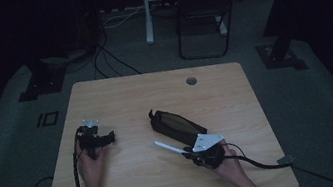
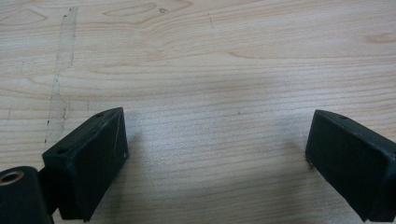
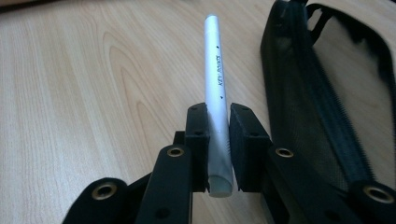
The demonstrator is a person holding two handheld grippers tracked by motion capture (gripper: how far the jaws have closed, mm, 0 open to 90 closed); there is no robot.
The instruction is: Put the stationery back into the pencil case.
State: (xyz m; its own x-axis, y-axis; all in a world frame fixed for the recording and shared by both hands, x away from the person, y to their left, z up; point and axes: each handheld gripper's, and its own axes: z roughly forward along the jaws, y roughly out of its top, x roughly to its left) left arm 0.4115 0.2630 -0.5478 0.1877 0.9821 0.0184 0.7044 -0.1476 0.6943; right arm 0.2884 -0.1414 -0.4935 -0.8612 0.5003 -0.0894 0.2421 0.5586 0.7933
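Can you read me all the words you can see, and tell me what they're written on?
"KEY POINTS", as best I can read it, small and a bit blurred, printed along the white pen held in the right gripper.
No writing shows on the black mesh pencil case or the wooden table.

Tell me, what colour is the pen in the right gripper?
White, with small dark print; the pen shows best in the right gripper view.

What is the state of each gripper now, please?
Left gripper: open, holding nothing, over bare table.
Right gripper: closed on the white pen.
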